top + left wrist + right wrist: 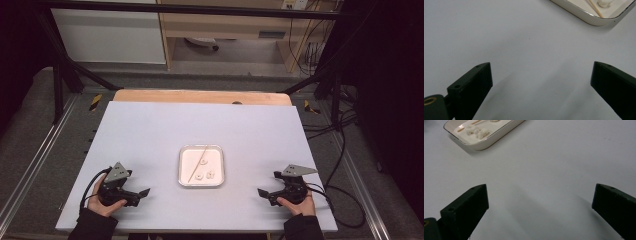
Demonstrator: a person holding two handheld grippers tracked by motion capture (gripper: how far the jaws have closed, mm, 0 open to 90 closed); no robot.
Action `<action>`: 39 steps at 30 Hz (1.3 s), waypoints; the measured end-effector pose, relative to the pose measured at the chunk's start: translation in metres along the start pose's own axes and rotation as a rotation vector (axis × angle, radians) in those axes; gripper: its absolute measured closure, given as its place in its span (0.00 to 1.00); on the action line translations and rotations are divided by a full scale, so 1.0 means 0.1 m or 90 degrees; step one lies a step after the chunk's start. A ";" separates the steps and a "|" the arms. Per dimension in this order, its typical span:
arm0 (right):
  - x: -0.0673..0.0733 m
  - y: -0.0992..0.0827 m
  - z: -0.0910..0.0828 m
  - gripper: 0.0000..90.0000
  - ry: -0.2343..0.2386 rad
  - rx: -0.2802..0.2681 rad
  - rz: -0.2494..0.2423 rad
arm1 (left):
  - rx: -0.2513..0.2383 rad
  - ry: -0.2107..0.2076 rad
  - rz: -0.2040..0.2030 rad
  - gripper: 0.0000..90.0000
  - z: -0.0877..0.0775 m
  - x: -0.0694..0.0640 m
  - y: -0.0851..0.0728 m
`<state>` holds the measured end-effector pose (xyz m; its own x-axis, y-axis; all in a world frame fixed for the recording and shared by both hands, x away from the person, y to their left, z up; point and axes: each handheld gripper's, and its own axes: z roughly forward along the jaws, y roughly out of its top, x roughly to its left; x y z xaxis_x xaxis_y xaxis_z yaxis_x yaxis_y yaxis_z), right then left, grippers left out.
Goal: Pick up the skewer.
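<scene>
Left gripper (pixel 145 193) sits low at the near left of the white table (pixel 150 130), held in the person's left hand (pixel 102 202), jaws pointing right toward the middle; in the left gripper view the two black jaws stand wide apart with nothing but bare table between them. Grey three-cornered plate on top of it, cable looping off to the left. Middle of table: small white tray (pixel 182 167) with rounded corners, well apart from both grippers. Inside it a thin wooden stick (pixel 199 161) lies on a slant from upper right to lower left, plus a few small white pieces (pixel 205 175) near the front; can't tell what they are. Tray corner shows top right in the left gripper view, top left in the right gripper view. Right gripper (pixel 260 192) at near right in the right hand (pixel 295 204), jaws pointing left at the tray, also spread wide, holding nothing, just table under them
</scene>
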<state>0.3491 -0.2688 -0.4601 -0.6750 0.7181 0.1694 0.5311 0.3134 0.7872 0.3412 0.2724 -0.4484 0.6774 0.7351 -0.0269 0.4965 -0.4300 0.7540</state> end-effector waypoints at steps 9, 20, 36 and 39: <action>0.00 0.00 0.00 0.02 0.000 0.003 -0.001 | 0.000 0.001 0.002 0.04 0.01 -0.02 0.02; 0.00 0.00 0.01 0.01 -0.001 0.008 -0.002 | 0.002 0.001 0.010 0.05 0.05 -0.10 0.08; 0.00 0.00 0.01 0.01 -0.003 0.007 -0.005 | 0.005 0.002 0.011 0.05 0.09 -0.16 0.16; 0.00 0.00 0.01 0.01 -0.002 0.009 -0.005 | 0.006 0.005 0.010 0.05 0.10 -0.18 0.19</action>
<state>0.3494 -0.2678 -0.4607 -0.6777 0.7174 0.1611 0.5330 0.3284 0.7797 0.3434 0.2459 -0.4400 0.6809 0.7323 -0.0091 0.4905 -0.4468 0.7482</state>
